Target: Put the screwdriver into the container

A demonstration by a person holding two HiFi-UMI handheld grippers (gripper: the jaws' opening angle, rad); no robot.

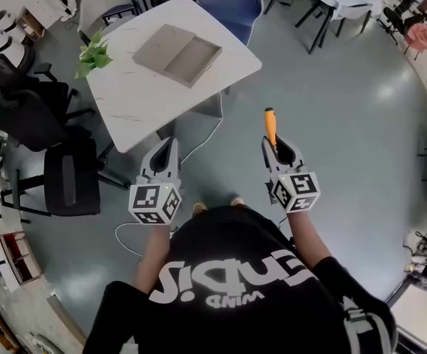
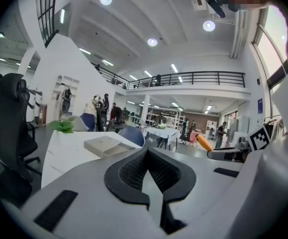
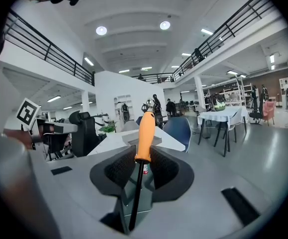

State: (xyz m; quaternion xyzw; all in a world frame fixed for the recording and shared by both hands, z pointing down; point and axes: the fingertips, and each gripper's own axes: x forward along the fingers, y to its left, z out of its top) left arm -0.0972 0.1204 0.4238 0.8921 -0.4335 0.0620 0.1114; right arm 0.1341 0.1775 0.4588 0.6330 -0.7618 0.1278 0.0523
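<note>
While the screwdriver was clamped by its thin shaft in the right gripper — well apart from the container — it could be levered loose by its handle; the left gripper was closed on nothing.

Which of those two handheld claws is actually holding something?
The right gripper: an orange-handled screwdriver sticks out from between its jaws. The left gripper has nothing between its closed jaws.
</note>
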